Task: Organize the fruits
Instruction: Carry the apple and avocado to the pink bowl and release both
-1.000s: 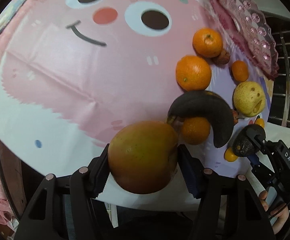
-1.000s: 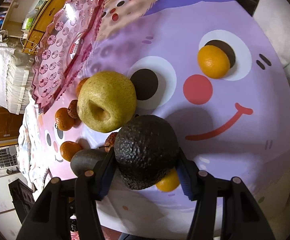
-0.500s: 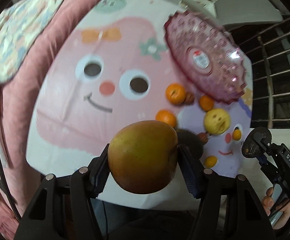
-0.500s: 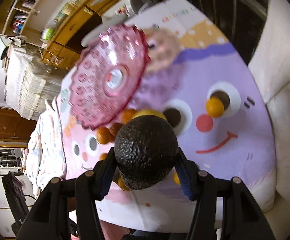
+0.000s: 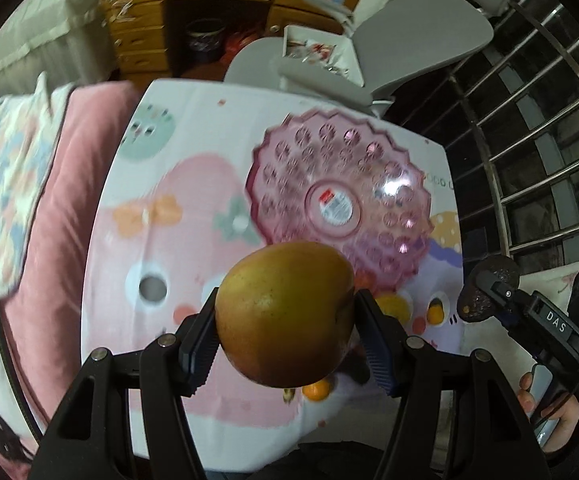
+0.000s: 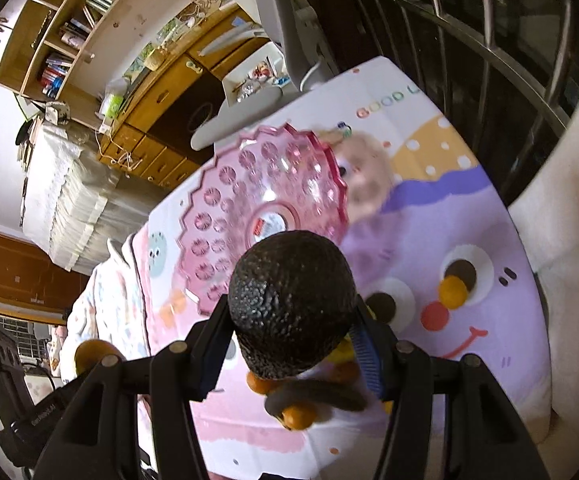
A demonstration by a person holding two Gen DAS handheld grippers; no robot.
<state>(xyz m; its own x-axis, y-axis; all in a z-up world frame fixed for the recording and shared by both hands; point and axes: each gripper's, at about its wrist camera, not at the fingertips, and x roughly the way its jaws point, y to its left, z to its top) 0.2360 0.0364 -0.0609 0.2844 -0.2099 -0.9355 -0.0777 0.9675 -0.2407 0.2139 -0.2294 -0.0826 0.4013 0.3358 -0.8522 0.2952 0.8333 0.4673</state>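
My left gripper is shut on a large orange-green mango and holds it high above the cartoon-print cloth. My right gripper is shut on a dark bumpy avocado, also held high; it also shows in the left wrist view. A pink scalloped glass plate lies empty at the far side of the cloth, and shows in the right wrist view. Small oranges and a dark banana lie on the cloth below, mostly hidden by the held fruit.
A grey chair and a wooden desk stand beyond the cloth. A metal railing runs along the right. A pink cushion lies to the left. Shelves stand far back.
Both grippers have risen well above the cloth with their fruit still held. The plate has come fully into view, and the fruit pile has dropped behind the held fruit.
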